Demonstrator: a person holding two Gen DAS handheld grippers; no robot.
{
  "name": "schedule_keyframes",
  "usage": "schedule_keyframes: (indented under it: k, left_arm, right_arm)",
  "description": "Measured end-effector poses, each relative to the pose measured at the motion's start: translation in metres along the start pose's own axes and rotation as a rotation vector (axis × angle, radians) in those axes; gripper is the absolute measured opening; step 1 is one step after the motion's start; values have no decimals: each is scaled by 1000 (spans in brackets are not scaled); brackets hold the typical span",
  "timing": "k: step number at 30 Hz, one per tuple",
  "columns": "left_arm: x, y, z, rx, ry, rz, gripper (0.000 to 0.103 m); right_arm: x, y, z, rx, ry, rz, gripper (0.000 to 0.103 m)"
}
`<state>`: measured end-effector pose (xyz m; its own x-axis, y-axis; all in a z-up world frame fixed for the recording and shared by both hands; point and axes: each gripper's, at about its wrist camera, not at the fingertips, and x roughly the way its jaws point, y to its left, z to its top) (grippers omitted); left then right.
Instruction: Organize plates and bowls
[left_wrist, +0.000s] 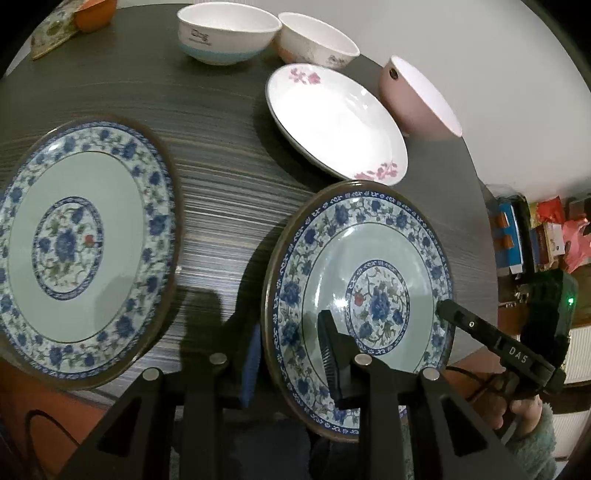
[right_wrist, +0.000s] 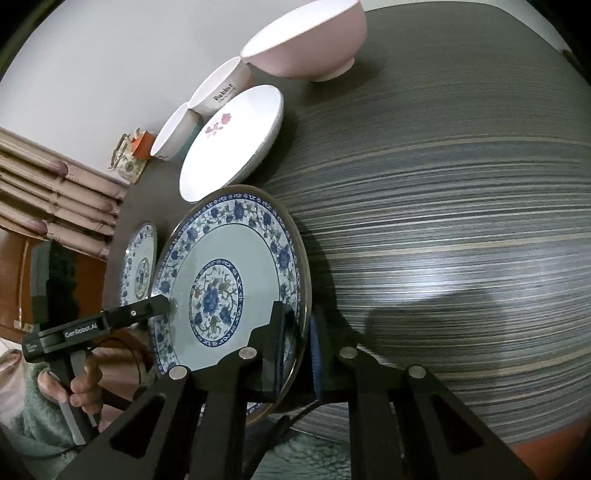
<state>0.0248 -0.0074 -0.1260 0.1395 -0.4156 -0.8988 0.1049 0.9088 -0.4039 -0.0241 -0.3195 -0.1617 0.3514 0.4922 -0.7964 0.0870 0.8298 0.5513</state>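
The blue-flowered plate (left_wrist: 369, 266) you carry is tilted up off the desk (left_wrist: 221, 177), near its front edge, just in front of the pink-flowered plate (left_wrist: 332, 114). Your left hand-held gripper (left_wrist: 291, 354) pinches its near rim, one finger over the face and one beneath; your right hand-held gripper (right_wrist: 295, 350) is clamped on the opposite rim, jaws nearly together. Treat the plate as stiff, glazed, probably slick and breakable: keep both holds on the raised rim, not the smooth well. A second blue-flowered plate (left_wrist: 81, 247) lies flat to the left, a likely base for stacking. Three bowls, a blue-banded bowl (left_wrist: 225, 33), a white bowl (left_wrist: 317, 40) and a pink bowl (left_wrist: 417, 96), stand along the far edge. The desk is dark, streaked and hard, against a pale wall, with clutter on the floor to the right.
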Motion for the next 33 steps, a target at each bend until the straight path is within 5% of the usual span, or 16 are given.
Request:
schedule_keyframes:
  k: [9,33]
  left_arm:
    - [-23,17,6,-44,-63,18,28]
    - [-103,144,28,-226,-211,114,28]
  right_arm:
    - [5,34,5,-48,-10,24,13]
    - [65,157,36,-199,36,105,13]
